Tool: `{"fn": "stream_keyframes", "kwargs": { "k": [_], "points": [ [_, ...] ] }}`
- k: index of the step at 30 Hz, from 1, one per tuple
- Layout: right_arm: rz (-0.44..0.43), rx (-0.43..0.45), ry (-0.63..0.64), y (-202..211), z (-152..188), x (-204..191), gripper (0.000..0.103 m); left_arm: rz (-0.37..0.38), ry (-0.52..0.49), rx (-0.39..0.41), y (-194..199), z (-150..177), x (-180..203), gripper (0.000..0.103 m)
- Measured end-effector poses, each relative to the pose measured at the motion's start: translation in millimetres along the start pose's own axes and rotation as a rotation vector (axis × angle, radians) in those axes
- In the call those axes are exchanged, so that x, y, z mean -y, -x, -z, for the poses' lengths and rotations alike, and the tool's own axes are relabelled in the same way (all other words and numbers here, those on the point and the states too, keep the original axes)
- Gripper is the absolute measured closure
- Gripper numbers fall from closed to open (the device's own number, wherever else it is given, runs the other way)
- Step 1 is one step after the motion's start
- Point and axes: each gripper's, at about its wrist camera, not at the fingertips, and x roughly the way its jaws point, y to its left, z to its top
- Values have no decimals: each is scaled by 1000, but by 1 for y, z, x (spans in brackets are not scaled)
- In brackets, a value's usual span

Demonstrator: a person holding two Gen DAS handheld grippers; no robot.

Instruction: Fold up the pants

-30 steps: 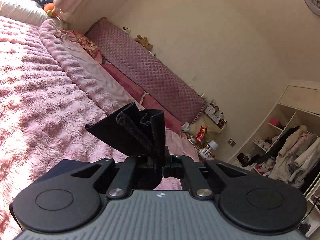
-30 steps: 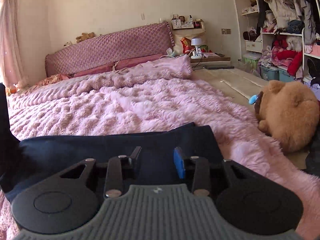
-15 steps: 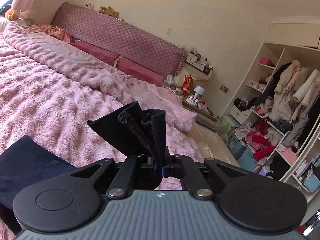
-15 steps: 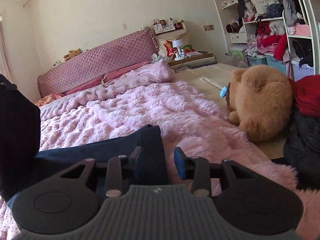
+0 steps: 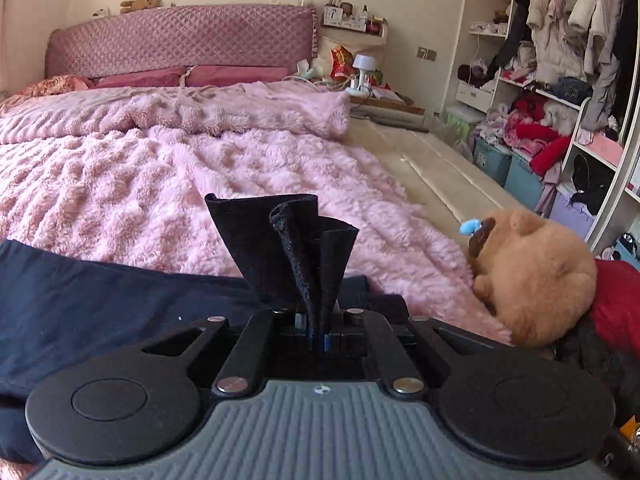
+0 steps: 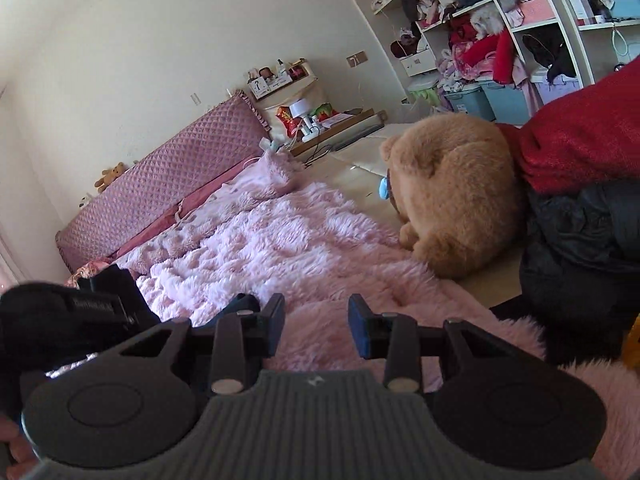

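Dark navy pants (image 5: 100, 304) lie flat on the fluffy pink blanket (image 5: 160, 184), filling the lower left of the left wrist view. My left gripper (image 5: 318, 336) is shut on a bunched edge of the pants (image 5: 288, 248), which fans upward from between the pads above the flat layer. In the right wrist view my right gripper (image 6: 316, 330) stands open over the pink blanket (image 6: 280, 248) with nothing between its fingers. Only a small tip of the pants (image 6: 242, 304) shows beside its left finger. The left gripper's black body (image 6: 80, 312) sits at that view's left edge.
A brown plush toy (image 5: 532, 276) lies at the blanket's right edge, against a red cloth (image 6: 580, 148) and a black garment (image 6: 580, 240). Beyond are a quilted pink headboard (image 5: 180, 36), a bedside shelf with a lamp (image 5: 364, 68), and open wardrobe shelves full of clothes (image 5: 560, 60).
My left gripper has swept to the right carrying the pants' edge and rolled level, so the flat pants now lie beneath it. My right gripper has slid right off the pants and tilted.
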Motion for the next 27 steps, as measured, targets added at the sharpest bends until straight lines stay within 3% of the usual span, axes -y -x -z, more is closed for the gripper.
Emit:
{"fn": "stream_keyframes", "kwargs": {
  "k": [5,9,15,17,20,23,27],
  "points": [
    [17,3,-22,1,-1,7,70,16,-61,-27,0,15,12,97],
    [31,5,-25,1,0,7,70,94,-21,-52,0,17,15,93],
    [44,0,-32,0,2,9,71,108,-2,-67,-1,16,24,93],
    [42,-1,-31,0,2,9,71,164,45,-77,5,12,18,92],
    [51,2,-16,0,1,10,71,381,160,-80,30,-2,-5,88],
    [62,13,-7,1,0,10,71,468,236,-30,66,-24,-38,71],
    [26,25,6,4,0,7,71,431,240,22,112,-47,-98,52]
  ]
}}
